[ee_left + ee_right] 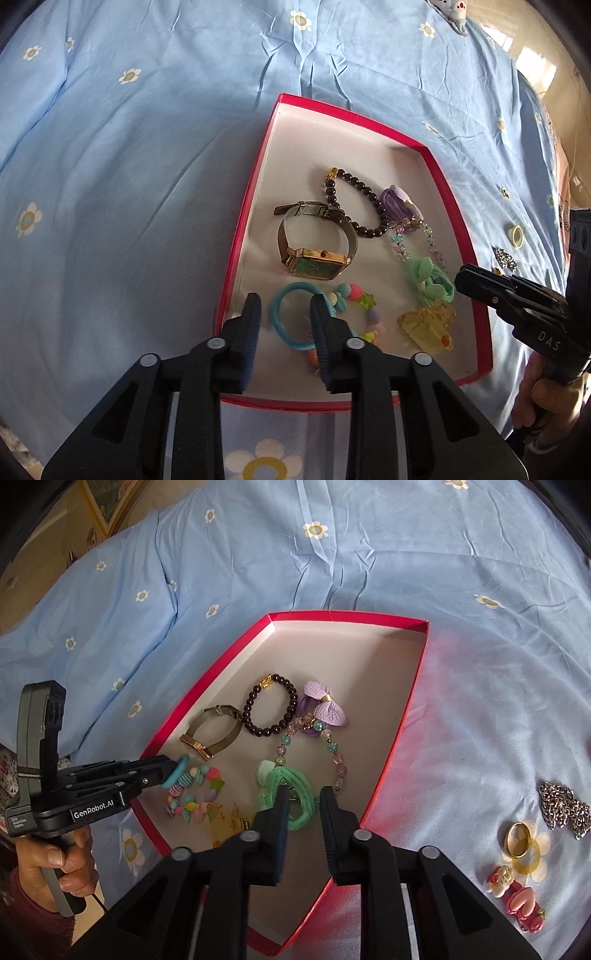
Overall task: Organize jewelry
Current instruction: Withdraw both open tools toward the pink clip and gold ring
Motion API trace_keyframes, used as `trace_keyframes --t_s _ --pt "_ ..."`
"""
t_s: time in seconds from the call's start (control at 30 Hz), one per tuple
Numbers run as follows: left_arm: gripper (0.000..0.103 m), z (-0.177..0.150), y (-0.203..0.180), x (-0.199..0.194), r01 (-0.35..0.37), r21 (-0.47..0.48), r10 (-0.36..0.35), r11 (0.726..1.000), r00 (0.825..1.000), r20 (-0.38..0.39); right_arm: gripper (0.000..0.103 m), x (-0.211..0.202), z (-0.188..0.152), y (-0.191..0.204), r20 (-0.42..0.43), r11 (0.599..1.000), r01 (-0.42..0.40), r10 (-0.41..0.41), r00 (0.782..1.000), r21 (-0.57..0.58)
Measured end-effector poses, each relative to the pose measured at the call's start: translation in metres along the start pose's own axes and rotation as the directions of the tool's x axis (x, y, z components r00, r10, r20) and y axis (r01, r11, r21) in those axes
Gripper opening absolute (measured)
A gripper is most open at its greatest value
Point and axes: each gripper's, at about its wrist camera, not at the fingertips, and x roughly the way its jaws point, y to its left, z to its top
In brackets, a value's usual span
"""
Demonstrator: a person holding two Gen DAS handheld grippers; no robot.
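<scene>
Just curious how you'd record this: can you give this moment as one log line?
left gripper: open over blue hair tie | right gripper: open over green scrunchie | red box: partly filled | gold ring: outside

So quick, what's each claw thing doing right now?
Left gripper: open, one finger inside the blue elastic hair-tie ring.
Right gripper: open, above the green fabric hair tie.

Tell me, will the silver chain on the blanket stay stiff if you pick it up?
Probably not. The silver chain lies bunched in a heap of small links, so it would likely dangle and sag. Being metal, it may feel heavy for its size and slip between smooth fingers.
</scene>
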Motion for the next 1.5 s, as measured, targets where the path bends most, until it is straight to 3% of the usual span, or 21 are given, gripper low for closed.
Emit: trace_keyframes --t_s 0.27,0.8,1.5 --pt "0.03 -0.002 -0.012 -0.014 0.007 0.013 -0.007 1.0 1.0 0.018 0.026 -0.028 -0.01 -0.013 0.053 0.999 -0.007 0.005 0.999 0.041" --pt "0.034 -0.008 -0.068 -0.019 0.077 0.098 -0.077 0.992 0.997 0.0 0.034 -0.102 -0.058 -0.081 0.108 0.976 0.103 -0.125 0.986 0.194" --pt "0.042 -0.006 -0.161 -0.01 0.157 0.254 -0.15 0.954 0.988 -0.048 0.038 -0.129 -0.078 -0.13 0.135 0.951 0.138 -0.18 0.974 0.276"
